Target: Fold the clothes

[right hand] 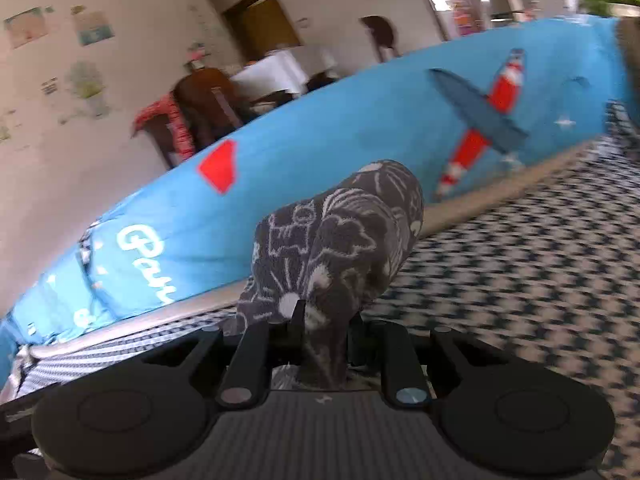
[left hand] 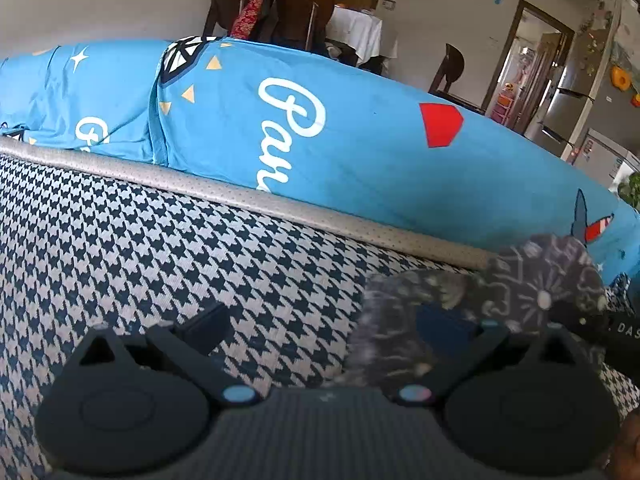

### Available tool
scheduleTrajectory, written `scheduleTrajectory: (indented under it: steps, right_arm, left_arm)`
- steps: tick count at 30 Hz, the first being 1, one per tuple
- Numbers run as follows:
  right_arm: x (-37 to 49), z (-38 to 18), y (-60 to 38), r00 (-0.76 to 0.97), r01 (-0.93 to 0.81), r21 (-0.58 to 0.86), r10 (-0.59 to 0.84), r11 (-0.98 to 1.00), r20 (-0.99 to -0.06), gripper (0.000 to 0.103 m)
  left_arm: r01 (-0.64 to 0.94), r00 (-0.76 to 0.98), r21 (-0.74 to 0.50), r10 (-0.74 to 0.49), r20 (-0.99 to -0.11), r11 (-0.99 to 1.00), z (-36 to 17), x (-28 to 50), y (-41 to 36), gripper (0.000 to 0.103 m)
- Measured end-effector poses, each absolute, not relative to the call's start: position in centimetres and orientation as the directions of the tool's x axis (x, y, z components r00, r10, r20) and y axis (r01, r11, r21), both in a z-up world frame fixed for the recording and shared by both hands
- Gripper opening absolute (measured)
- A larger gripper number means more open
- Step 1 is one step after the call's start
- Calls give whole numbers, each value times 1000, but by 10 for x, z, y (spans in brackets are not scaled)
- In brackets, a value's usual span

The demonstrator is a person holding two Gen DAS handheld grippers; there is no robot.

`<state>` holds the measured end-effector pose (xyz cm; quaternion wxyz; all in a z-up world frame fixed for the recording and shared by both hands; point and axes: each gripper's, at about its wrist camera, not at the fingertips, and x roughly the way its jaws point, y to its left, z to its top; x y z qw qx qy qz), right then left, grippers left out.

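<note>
The garment (right hand: pixel 340 240) is dark grey fleece with white doodle prints. In the right wrist view it rises bunched from between my right gripper's (right hand: pixel 325 326) fingers, which are shut on it above the houndstooth seat (right hand: pixel 520 280). In the left wrist view the same garment (left hand: pixel 500 292) appears blurred at the lower right, lying over the right finger of my left gripper (left hand: pixel 324 322). That gripper's fingers stand wide apart, open, with bare houndstooth fabric (left hand: pixel 160 240) between them. A black part of the other gripper (left hand: pixel 624 338) shows at the right edge.
Blue printed cushions (left hand: pixel 320 128) line the back of the seat behind a grey piped edge (left hand: pixel 280 200). Behind them are dark wooden chairs (left hand: pixel 296 4), a white-clothed table (left hand: pixel 356 28), a doorway (left hand: pixel 528 60) and a fridge (left hand: pixel 576 92).
</note>
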<state>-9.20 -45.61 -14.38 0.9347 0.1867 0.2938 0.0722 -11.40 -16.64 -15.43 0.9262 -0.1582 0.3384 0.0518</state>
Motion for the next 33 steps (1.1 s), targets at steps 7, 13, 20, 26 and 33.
scheduleTrajectory:
  steps: [7,13,20,26,33]
  right_arm:
    - [-120,-143,-494,831,185,320,26,929,-556,18]
    - [-133,-147,-519,800,318,279,-98,906,-592,19]
    - [-157,-130,-516,825,314,219,-151,924,-544,27]
    - [-185,-117,-488,869,122,202,-6,972,-494,27]
    - [-197,-117,-457,852,-114,264,231,958,-470,27]
  left_arm:
    - [-151,765,-245,-44,-643,958,-140,-135,-174,103]
    - [-119,757,-214,-51,-651,970,-131,-159,-172,103]
    - [-102,725,-205,-68,-686,973,-139,-197,-166,103]
    - [-104,702,-207,-76,-708,973,-150,-220,-169,103]
    - [-98,682,-196,-78,-727,976,-161,-236,-176,103]
